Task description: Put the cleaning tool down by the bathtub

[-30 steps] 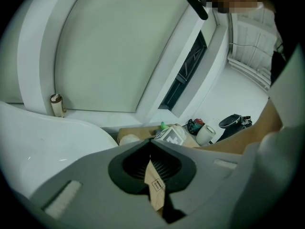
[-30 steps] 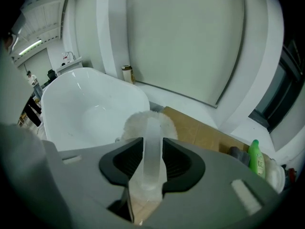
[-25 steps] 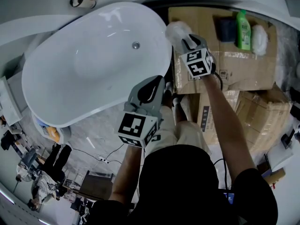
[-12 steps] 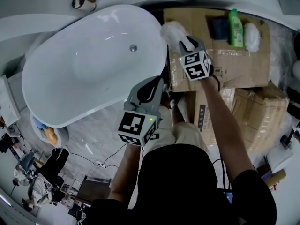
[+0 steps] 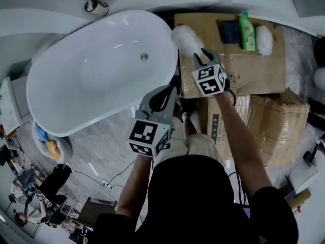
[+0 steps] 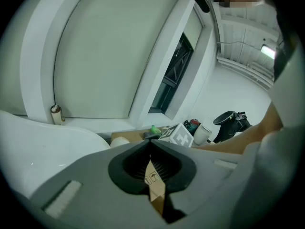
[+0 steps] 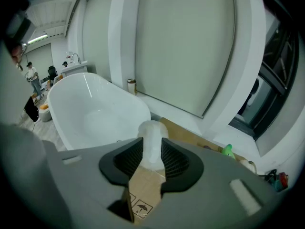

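My right tool (image 7: 151, 152) is clenched on the white scrubber (image 5: 185, 38), which hangs over the cardboard box's (image 5: 254, 72) left edge beside the bathtub (image 5: 96, 80). It looks light and squashy, probably sponge, so a mid-body grip suits it. My left tool (image 6: 150, 147) is closed and empty.

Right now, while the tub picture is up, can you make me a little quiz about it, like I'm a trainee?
1. True or false: the bathtub has nothing in it, and its drain shows.
2. Pick one. The green bottle stands on: A the bathtub's rim, B the cardboard box, C the floor.
3. Fill the gap: the fluffy white cleaning tool is clamped in the person's ____ gripper.

Key: 1 true. 2 B. 3 right: the right gripper has its jaws shut on the tool.
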Tool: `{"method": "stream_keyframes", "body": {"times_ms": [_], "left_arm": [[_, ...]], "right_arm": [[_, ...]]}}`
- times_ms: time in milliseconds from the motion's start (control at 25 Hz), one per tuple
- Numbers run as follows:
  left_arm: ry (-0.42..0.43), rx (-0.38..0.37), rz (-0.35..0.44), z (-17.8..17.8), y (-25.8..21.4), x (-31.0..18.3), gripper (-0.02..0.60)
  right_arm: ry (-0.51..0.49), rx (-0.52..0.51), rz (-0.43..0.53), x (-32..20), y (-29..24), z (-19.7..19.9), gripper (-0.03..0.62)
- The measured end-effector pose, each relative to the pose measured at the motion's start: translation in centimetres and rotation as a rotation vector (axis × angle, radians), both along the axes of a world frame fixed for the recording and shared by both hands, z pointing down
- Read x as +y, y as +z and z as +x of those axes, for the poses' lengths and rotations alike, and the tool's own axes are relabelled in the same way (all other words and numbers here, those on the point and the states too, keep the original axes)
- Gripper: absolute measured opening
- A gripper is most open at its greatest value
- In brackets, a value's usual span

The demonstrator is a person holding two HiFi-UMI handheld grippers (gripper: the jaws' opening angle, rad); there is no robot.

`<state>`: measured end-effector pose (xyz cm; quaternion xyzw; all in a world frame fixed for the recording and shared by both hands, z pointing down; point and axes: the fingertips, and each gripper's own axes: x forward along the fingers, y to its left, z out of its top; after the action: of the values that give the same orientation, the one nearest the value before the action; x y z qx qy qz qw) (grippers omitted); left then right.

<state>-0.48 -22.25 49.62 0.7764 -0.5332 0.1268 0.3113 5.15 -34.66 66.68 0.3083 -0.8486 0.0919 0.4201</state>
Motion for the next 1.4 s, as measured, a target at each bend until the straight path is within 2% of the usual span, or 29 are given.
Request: {"method": "stream_keyframes", "body": {"times_ms": [600,1000,1400], "left_arm": [[0.003,0.015,0.08,4.1,-4.3,5.8,-0.003],[-0.031,-0.001,0.095,2.8,-5.2,9.1,-0.003],[0.029,-0.008,0.149,1.1,-7.9,12.8,-0.003]], "right_arm": [[0.004,-0.095,0.117,6.3,-8.6,3.7,0.107],[-0.023,-0.147,0.14,10.8,-11.7,3.2,0.107],[0.02,-0.194,0.186,17.6,-16.3,1.8,0.094]]}}
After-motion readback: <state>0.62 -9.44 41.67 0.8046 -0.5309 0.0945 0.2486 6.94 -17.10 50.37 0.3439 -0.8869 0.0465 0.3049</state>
